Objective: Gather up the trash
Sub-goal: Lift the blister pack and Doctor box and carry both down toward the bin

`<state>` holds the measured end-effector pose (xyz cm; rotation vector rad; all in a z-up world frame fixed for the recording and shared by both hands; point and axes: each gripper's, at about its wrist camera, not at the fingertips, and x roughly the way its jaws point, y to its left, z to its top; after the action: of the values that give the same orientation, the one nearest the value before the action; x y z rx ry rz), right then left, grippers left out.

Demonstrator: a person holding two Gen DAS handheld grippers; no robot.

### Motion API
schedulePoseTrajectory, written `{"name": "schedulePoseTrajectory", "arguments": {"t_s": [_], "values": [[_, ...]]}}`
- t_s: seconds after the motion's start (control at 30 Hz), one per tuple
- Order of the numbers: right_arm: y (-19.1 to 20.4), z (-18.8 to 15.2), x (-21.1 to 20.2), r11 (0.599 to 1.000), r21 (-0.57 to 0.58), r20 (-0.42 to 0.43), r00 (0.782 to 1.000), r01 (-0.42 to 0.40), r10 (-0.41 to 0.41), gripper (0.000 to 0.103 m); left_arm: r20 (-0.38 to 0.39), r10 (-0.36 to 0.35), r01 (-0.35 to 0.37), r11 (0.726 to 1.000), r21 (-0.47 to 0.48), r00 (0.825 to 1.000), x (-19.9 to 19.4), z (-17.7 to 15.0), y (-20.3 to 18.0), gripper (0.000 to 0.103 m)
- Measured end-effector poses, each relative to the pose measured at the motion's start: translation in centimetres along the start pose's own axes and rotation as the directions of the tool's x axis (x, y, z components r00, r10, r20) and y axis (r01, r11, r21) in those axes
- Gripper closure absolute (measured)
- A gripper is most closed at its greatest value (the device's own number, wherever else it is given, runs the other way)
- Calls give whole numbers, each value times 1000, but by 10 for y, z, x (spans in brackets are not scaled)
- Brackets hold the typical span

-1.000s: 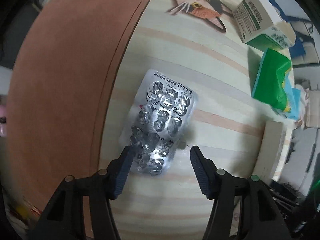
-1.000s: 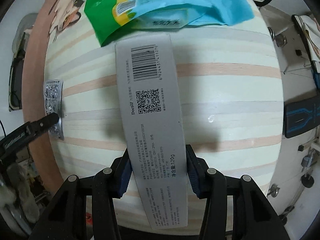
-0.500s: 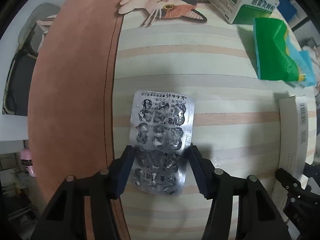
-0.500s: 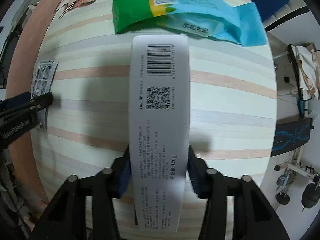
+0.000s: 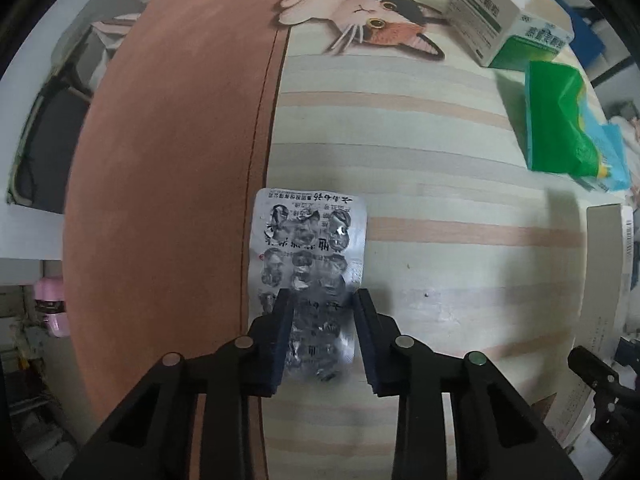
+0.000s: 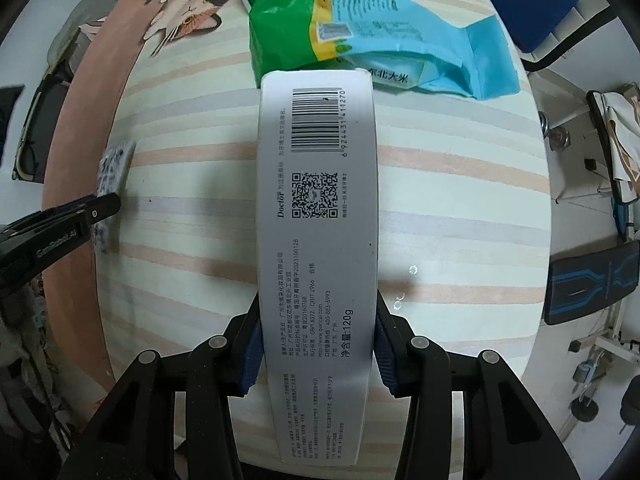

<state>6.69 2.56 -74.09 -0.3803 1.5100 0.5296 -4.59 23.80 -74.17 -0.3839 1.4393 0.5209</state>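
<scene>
A silver blister pack (image 5: 308, 236) with popped pockets lies on the striped table mat by its brown border. My left gripper (image 5: 323, 298) points down over the pack's near end. Its jaws are closing, the pads press the pack's sides and the foil buckles between them. From the right wrist view the same left gripper (image 6: 104, 206) and blister pack (image 6: 114, 164) appear at the far left. My right gripper (image 6: 318, 308) is shut on a long white toothpaste box (image 6: 316, 160) with a barcode and QR code, held above the mat.
A green and blue rice bag (image 6: 360, 20) lies just beyond the box's far end, with a green-white medicine box (image 5: 500, 24) behind it. A cat picture (image 5: 368, 20) marks the mat's far part. The brown border (image 5: 168, 160) curves along the left. Beyond the right edge lies floor clutter.
The left jaws have narrowed from either side of the blister pack until they squeeze it. The right gripper has risen a little with the toothpaste box, now overlapping the rice bag in view.
</scene>
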Motion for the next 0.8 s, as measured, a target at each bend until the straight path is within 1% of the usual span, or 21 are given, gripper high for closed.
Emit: {"name": "schedulePoseTrajectory", "arguments": {"t_s": [0.03,0.07,0.1,0.13,0.17,0.23,0.27,0.37,0.4,0.43,0.47,0.5,0.53,0.57,0.63,0.7,0.73,0.77,0.8], "values": [[-2,1,0,1000,5,-1,1000,-2,2,54,13,13,-13,1000,2,1000,1,6,1,53],[-4,2,-1,1000,9,-2,1000,-3,3,54,0,35,-35,999,2,999,5,9,4,46],[-6,2,0,1000,13,-3,1000,-4,4,54,-16,36,-36,999,-4,999,10,10,10,46],[-8,3,0,1000,19,-3,1000,-6,6,54,-22,18,-19,1000,-22,1000,13,9,17,41],[-8,5,1,1000,23,-3,1000,-8,8,54,-20,-4,3,999,-35,1000,14,9,21,39],[-13,7,1,1000,29,-3,1000,-8,9,54,-16,-36,36,998,-49,999,18,11,36,39],[-15,8,1,999,31,-4,1000,-10,10,54,-8,-45,45,998,-53,999,18,9,40,41],[-18,10,4,999,35,-7,1000,-10,10,54,4,-22,22,999,-24,1000,13,-1,33,42],[-18,11,5,999,37,-7,1000,-10,10,54,4,-32,32,999,-19,999,11,-1,30,42],[-19,12,8,999,39,-7,1000,-12,12,54,0,-45,45,999,-16,999,10,-3,29,45],[-15,11,7,999,42,-6,1000,-14,14,54,3,-41,41,999,-13,999,5,-6,20,47],[-11,10,7,999,42,-4,1000,-15,16,54,9,-43,43,999,-10,999,3,-2,17,49],[-12,12,7,999,43,-2,1000,-18,18,54,14,-57,57,998,-12,998,-2,-1,21,55],[-13,13,6,999,42,0,1000,-20,20,54,14,-68,68,998,-13,998,-5,-1,21,58],[-12,13,5,999,44,3,1000,-25,25,54,11,-86,86,996,-7,996,-9,-3,24,58],[-11,10,9,999,44,4,1000,-24,24,54,-13,-81,81,997,7,997,-6,-4,23,57],[-12,10,9,998,49,4,1000,-25,25,54,-27,-75,76,997,13,997,-5,-1,19,51],[-12,8,6,998,52,5,1000,-26,26,54,-26,-94,94,995,14,995,-4,0,17,47],[-12,8,5,998,53,4,1000,-25,25,54,-39,-91,91,996,19,995,0,0,15,45]]}}
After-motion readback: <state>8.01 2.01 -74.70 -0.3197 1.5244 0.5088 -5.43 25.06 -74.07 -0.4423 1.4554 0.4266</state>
